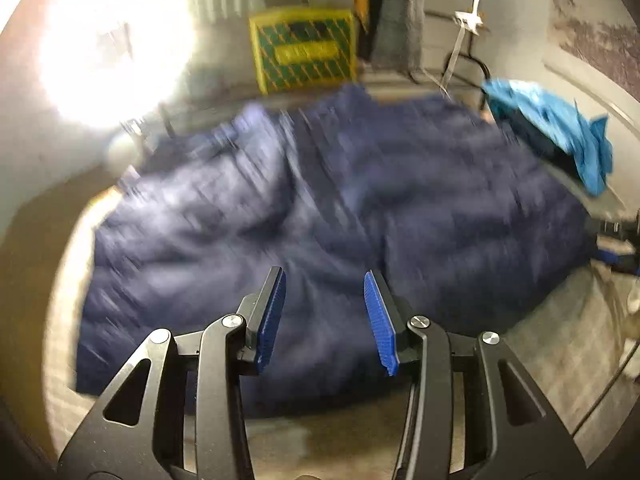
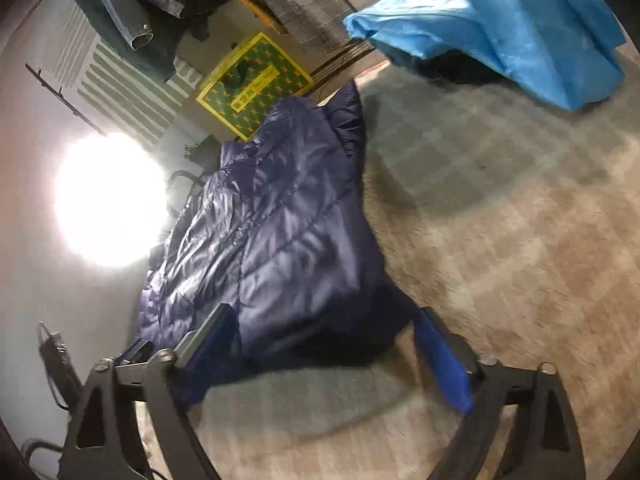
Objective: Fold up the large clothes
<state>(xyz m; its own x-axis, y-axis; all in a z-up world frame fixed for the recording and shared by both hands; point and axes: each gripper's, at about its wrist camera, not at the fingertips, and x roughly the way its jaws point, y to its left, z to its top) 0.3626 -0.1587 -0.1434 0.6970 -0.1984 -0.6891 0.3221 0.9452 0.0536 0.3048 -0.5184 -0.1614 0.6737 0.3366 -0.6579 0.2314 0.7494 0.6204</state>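
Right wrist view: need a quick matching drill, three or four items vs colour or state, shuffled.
Items:
1. puffer jacket
2. crumpled cloth
3. patterned box
4. right tongs

Descriptions:
A. yellow and green
B. open, straddling a hem
C. navy, spread on the carpet
D. light blue

Pairs: 1-C, 2-D, 3-A, 4-B

A large navy quilted puffer jacket [image 2: 280, 232] lies spread flat on the beige carpet [image 2: 500, 240], its shiny fabric puffed and creased along stitched seams. One end reaches toward the yellow-and-green box [image 2: 252, 84] at the carpet's far edge. A crumpled bright blue garment [image 2: 520, 28] lies apart from it, right of that box.
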